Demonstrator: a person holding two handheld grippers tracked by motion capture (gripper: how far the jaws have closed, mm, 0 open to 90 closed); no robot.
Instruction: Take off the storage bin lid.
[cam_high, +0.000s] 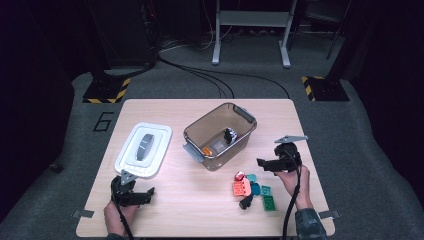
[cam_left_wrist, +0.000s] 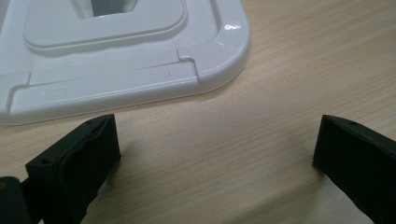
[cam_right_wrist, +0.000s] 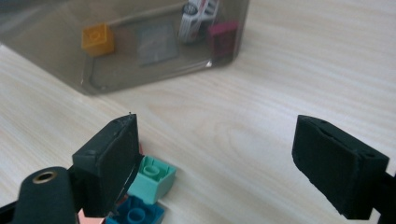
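On a wooden table (cam_high: 200, 210), perhaps dim surroundings.

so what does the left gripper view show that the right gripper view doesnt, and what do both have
Left gripper view: the white lid lying flat on the table, just beyond the open left gripper, with nothing between its jaws.

Right gripper view: the brown see-through bin holding an orange brick, a white toy car and a dark red piece, plus a mint brick and a blue brick beside the open right gripper.

Both: the light wooden table and a pair of black jaws set wide apart.
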